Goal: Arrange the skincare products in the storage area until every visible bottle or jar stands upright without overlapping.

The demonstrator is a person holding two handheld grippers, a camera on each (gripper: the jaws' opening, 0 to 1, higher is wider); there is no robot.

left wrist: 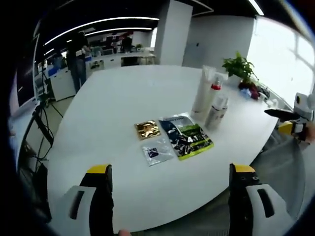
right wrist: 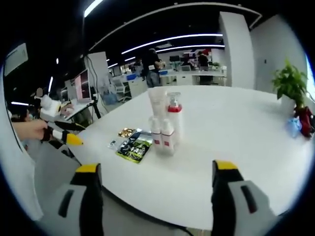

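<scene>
White bottles (right wrist: pixel 165 125) bunch upright, overlapping beside flat sachets (left wrist: pixel 174 135); both grippers' jaws spread wide, empty.

In the left gripper view, three flat packets (left wrist: pixel 172 136) lay at the worktop (left wrist: pixel 113 108) centre. The upright bottles (left wrist: pixel 210 101) clustered just beside them at two o'clock, the potted plant (left wrist: pixel 238 67) farther out at one o'clock.

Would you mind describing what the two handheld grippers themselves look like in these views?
The left gripper has two broad black jaws capped with yellow tips, flanked by light grey housings with dark oval slots. The right gripper has the same build: black jaws, yellow tips, grey slotted sides. Seen from the right gripper view, the left gripper shows a black finger with a yellow tip and a white body, gripped by a hand.
</scene>
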